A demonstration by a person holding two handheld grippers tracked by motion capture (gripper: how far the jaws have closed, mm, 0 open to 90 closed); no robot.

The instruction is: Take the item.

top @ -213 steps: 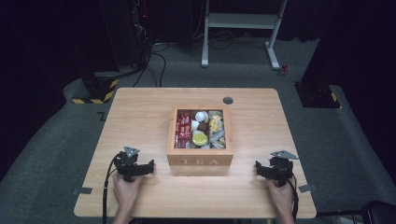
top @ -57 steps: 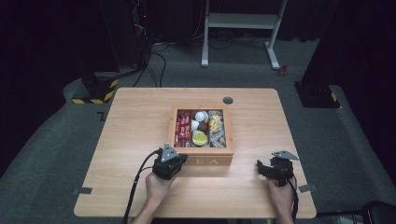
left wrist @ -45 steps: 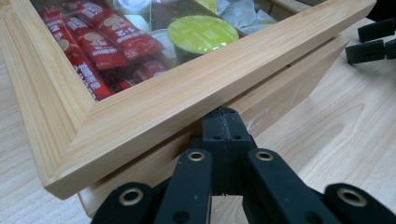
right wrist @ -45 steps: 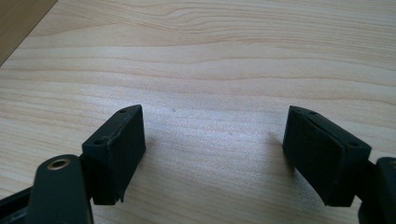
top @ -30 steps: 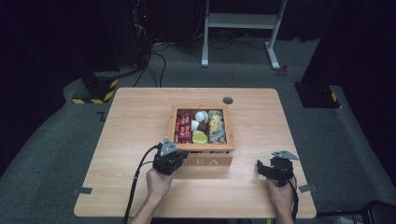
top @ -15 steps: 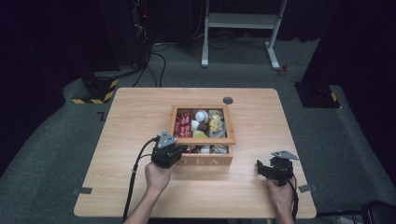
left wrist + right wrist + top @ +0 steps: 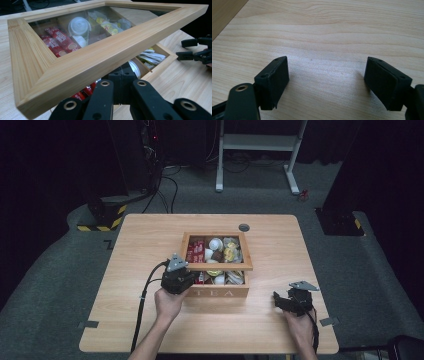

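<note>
Lifting that lid is the whole job right now, so work from the big stuff down. Your table fills the middle of the high view, and the tea box sits dead centre on it, with its glass-paned wooden lid hinged at the far edge and the near edge tipped up a bit. In the left gripper view the frame slants across the top, sachets and cups showing through the pane and under the raised edge.

Your left gripper is at the box's near left corner, lower middle of the high view. Its jaws sit close together under the lid's front rail; looks like they're propping it rather than pinching it, though I can't tell for sure. I'd push up and away in an arc around the hinge, not straight up, or the rail may slide off.

Your right gripper rests on bare wood at the lower right, jaws spread wide, holding nothing. Maybe steady the box with it.
</note>
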